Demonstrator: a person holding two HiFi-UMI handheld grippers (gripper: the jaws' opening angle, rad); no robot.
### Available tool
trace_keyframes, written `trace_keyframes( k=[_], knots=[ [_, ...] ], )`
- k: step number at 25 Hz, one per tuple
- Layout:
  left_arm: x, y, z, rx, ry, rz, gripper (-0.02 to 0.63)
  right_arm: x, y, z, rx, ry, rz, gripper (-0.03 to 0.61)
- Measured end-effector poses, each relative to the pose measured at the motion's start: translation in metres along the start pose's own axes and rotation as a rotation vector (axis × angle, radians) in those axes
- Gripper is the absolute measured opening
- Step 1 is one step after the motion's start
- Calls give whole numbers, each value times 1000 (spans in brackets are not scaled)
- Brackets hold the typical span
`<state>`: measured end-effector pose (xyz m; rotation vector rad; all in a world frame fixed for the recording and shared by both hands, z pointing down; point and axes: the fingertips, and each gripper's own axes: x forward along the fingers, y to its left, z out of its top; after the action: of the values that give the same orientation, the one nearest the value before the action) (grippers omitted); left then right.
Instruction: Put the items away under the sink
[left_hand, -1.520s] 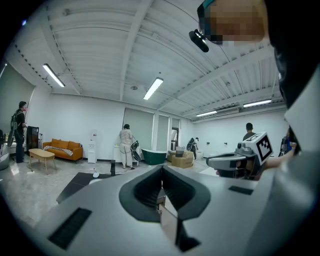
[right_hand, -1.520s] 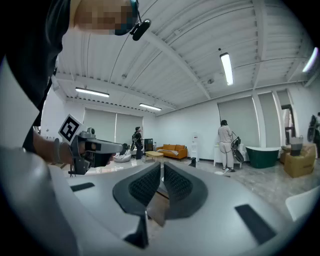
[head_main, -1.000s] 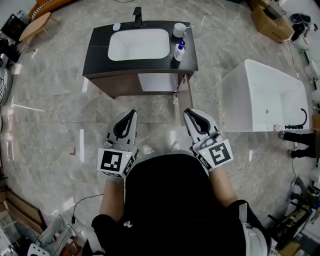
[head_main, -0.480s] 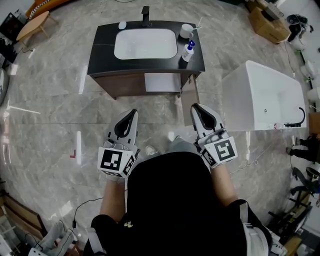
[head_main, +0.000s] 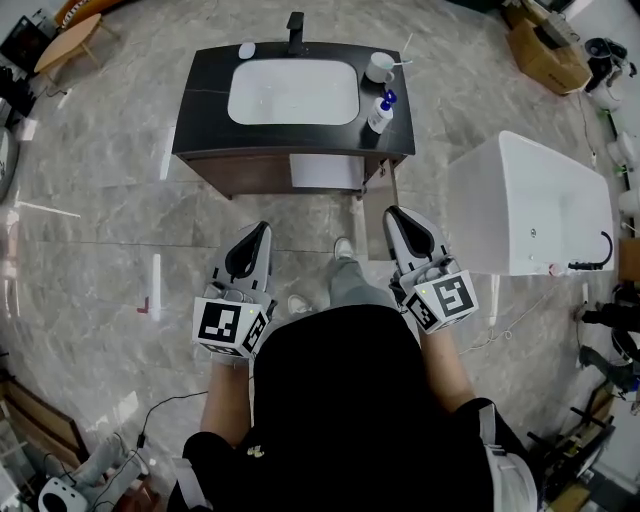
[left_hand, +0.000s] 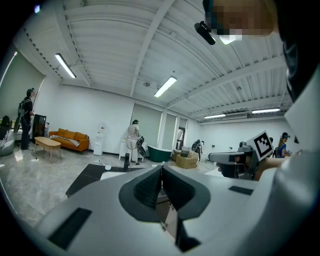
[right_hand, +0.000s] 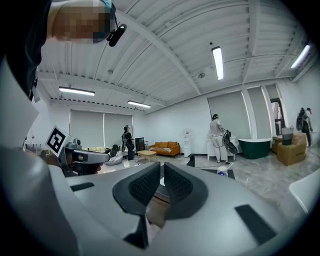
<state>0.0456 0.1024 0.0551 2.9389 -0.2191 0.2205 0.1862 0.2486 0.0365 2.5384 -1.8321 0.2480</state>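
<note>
1. The marble floor (head_main: 90, 250) filled the head view.
2. The white tub (head_main: 530, 200) stood at 2 o'clock from the person.
3. The vanity (head_main: 200, 110) stood at 12 o'clock from the person, well apart from both grippers. Its door (head_main: 374, 205) hung open at the front right corner, at 5 o'clock of the dark top.
4. The basin (head_main: 293, 92) sat in the middle of that top.
5. The left gripper (head_main: 262, 230) was at 6 o'clock of the vanity and pointed toward it. Its jaws were pressed together with nothing between them.
6. The right gripper (head_main: 392, 213) was at 5 o'clock of the vanity, just beside the open door. Its jaws were also pressed together and empty.
7. The cup (head_main: 379, 67) stood on the top at 2 o'clock of the basin.
8. The bottle (head_main: 379, 113), blue-capped, stood at 4 o'clock of the basin, near the cup at its 6 o'clock.
9. The black faucet (head_main: 295, 30) rose at 12 o'clock of the basin.
</note>
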Motion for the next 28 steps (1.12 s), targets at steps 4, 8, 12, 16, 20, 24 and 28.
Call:
trace_keyframes(
  k=[4, 8, 12, 16, 20, 24, 28],
  knots=[
    [31, 3, 0, -14, 12, 39, 21, 23, -28, -4, 20, 20, 47, 43],
    [71, 6, 1, -20, 36, 70, 21, 53, -64, -5, -13, 46, 87, 43],
    [104, 7, 6, -12, 53, 96, 21, 79, -95, -5, -29, 57, 133, 43],
    [135, 9, 10, -15, 68, 134, 21, 101, -127, -9, -25, 71, 166, 43],
    [158, 11, 10, -22, 92, 188, 21, 118, -159, -19, -2, 92, 195, 43],
    [178, 12, 9, -30, 112, 239, 21, 133, -194, -37, 34, 132, 201, 43],
    [192, 11, 7, -42, 130, 293, 21, 146, -224, -63, 47, 183, 200, 43]
  ],
)
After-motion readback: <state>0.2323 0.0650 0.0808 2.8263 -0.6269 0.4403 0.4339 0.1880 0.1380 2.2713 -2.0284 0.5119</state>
